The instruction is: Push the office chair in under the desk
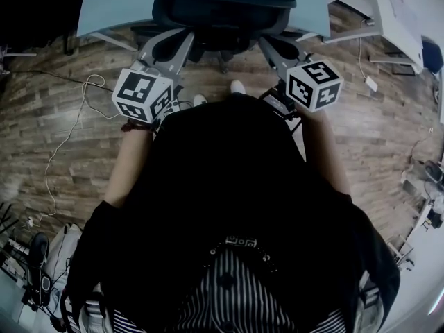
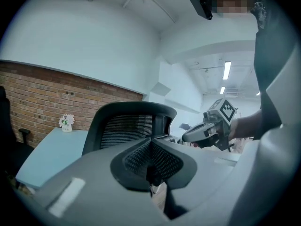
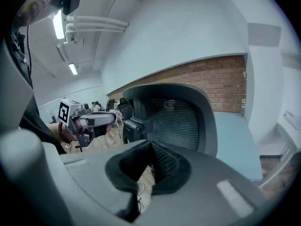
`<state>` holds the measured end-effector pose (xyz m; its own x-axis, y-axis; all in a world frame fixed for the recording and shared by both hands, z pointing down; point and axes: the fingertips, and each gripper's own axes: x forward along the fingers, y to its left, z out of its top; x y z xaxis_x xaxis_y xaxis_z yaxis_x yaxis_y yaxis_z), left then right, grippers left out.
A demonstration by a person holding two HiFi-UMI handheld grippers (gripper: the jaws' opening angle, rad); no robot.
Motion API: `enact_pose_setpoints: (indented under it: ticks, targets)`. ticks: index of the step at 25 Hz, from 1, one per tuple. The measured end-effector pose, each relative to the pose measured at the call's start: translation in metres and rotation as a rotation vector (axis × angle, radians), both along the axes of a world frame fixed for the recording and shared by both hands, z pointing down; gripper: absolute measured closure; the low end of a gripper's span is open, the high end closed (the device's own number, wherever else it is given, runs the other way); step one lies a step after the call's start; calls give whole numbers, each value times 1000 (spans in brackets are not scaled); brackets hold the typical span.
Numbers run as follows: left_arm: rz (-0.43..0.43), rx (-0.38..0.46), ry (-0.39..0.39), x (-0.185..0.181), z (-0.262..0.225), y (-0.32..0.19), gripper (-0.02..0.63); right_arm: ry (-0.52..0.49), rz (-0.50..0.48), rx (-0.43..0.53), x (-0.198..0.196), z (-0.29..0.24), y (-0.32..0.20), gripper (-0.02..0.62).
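- Office chair (image 1: 222,9): black, mesh-backed, set at the near edge of the desk (image 1: 118,5). The seat is hidden beneath the desktop and the backrest stands at that edge.
- Progress: judged nearly or fully done. At most a last nudge inward seems left, since only the backrest and part of the base show outside the desk.
- Orientation: the chair faces the desk, its back towards the person. The backrest's long axis runs along the desk edge.
- Left gripper (image 1: 182,39): on the desk's near side, close behind the chair's left. Jaws clenched together, nothing between them. Contact with the chair cannot be told.
- Right gripper (image 1: 269,44): on the desk's near side, behind the chair's right. Jaws pressed together, empty.
- Surroundings: a small pot of white flowers (image 2: 67,121) on the desk near the brick wall (image 2: 42,98). A white cable (image 1: 59,151) lies on the plank floor (image 1: 388,137), well out from the desk.
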<state>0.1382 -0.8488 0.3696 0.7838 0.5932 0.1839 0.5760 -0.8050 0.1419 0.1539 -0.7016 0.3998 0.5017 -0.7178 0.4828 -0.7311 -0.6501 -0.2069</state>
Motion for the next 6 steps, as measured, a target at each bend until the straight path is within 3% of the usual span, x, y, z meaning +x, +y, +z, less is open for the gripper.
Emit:
enact_pose_setpoints:
  ticks: [6]
  targets:
    - [-82,-21,21,-8,-4,-34,601,12,-13,-8,-17,-4,-19,595]
